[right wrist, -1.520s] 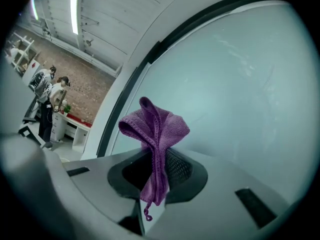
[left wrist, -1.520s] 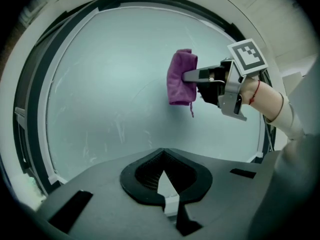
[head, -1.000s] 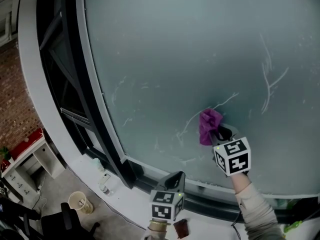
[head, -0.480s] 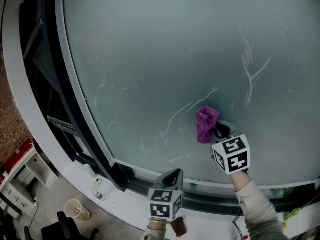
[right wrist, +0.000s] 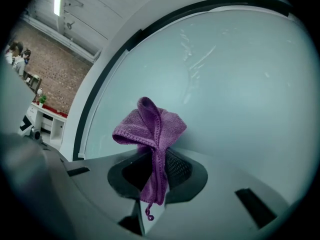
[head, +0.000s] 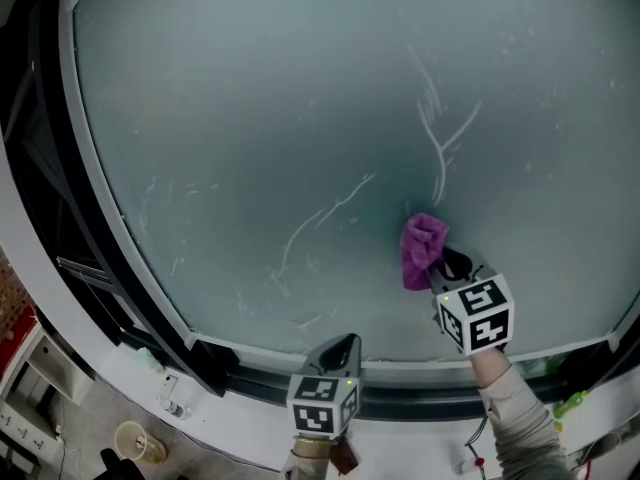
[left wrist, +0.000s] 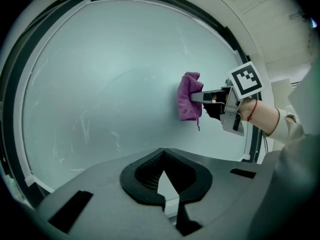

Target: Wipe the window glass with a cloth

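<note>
The frosted window glass (head: 300,118) fills the head view, marked with white streaks (head: 440,133). A purple cloth (head: 422,250) is pressed on the lower right of the glass, just below the branched streak. My right gripper (head: 440,268) is shut on it, and the cloth (right wrist: 152,129) drapes over the jaws in the right gripper view (right wrist: 157,171). My left gripper (head: 338,350) hangs low by the sill, shut and empty, away from the glass (left wrist: 110,84). From the left gripper view (left wrist: 162,184) the cloth (left wrist: 189,96) and right gripper (left wrist: 202,97) show at the upper right.
A dark window frame (head: 60,218) curves down the left, with a white sill (head: 230,413) below the glass. A small bottle (head: 170,398) stands on the sill and a paper cup (head: 130,440) on the floor. A brick wall (right wrist: 50,69) shows at the far left.
The cloth and right gripper have slid rightward across the glass, from the end of the long streak to under the branched one. The left gripper has stayed low by the sill.
</note>
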`<state>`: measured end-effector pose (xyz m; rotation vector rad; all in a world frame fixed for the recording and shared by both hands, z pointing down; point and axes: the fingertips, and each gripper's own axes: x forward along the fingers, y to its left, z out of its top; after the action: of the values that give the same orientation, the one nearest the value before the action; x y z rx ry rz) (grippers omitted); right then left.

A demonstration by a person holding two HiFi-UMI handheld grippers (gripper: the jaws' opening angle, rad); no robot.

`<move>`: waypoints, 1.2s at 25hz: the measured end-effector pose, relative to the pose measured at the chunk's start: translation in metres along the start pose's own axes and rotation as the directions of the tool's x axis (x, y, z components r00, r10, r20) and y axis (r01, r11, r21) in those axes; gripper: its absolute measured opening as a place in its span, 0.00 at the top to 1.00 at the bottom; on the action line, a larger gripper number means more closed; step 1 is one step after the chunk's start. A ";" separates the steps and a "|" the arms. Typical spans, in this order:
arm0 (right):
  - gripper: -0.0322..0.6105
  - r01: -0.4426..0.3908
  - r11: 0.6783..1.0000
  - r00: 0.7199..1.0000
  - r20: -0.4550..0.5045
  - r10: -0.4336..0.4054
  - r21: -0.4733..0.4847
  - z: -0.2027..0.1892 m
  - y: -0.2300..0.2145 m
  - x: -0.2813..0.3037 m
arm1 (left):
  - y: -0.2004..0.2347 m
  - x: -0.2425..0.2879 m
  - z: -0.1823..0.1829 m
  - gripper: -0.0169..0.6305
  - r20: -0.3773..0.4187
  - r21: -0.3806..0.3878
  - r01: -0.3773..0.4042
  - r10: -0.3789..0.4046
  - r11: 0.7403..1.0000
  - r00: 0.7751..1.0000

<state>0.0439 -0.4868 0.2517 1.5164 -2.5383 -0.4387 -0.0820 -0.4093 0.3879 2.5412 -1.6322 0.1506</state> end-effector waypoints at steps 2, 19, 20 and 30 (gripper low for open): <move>0.87 0.039 0.999 0.999 -0.011 -0.039 0.002 -0.006 -0.017 -0.012 | -0.011 0.007 0.002 0.97 0.002 0.004 0.032 -0.032 0.999 0.999; 0.87 0.339 0.940 0.937 -0.106 -0.334 0.035 -0.048 -0.141 -0.107 | -0.093 0.046 0.005 0.97 -0.015 0.038 0.226 -0.225 0.973 0.974; 0.86 0.352 0.935 0.931 -0.112 -0.347 0.032 -0.050 -0.146 -0.111 | -0.097 0.048 0.005 0.97 -0.016 0.039 0.233 -0.233 0.972 0.972; 0.87 0.428 0.903 0.894 -0.156 -0.420 0.022 -0.065 -0.178 -0.139 | -0.116 0.054 0.005 0.97 -0.022 0.045 0.277 -0.276 0.960 0.961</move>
<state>0.2766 -0.4555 0.2583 2.0499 -2.1154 -0.2920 0.0462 -0.4106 0.3852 2.7624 -1.2630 0.1846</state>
